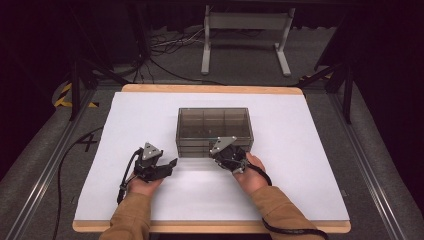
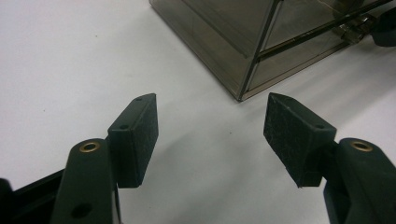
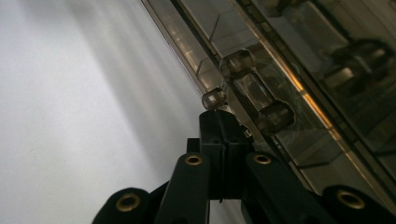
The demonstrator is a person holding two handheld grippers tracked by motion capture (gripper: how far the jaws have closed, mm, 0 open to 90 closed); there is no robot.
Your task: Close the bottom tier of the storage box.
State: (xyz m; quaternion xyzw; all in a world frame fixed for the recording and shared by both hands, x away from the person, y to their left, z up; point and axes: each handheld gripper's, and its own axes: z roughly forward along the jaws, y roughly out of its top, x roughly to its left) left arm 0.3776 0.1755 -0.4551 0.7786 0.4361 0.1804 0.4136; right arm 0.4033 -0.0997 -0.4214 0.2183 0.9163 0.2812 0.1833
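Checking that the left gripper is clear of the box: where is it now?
In the high view the left gripper lies at the table's near left, jaws open, short of the smoky clear box's front-left corner, not touching.

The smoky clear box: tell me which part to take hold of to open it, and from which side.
Grip the small clear handle on the front wall of the smoky box, coming from the person's side of the table. It is a short bar with knobbed ends standing proud of the wall, so jaws can likely close across it. The right tool is already shut at its lower knob; the left tool stands open.

Wooden table (image 1: 210, 89), white sheet (image 1: 145, 120), smoky box (image 1: 214, 125)
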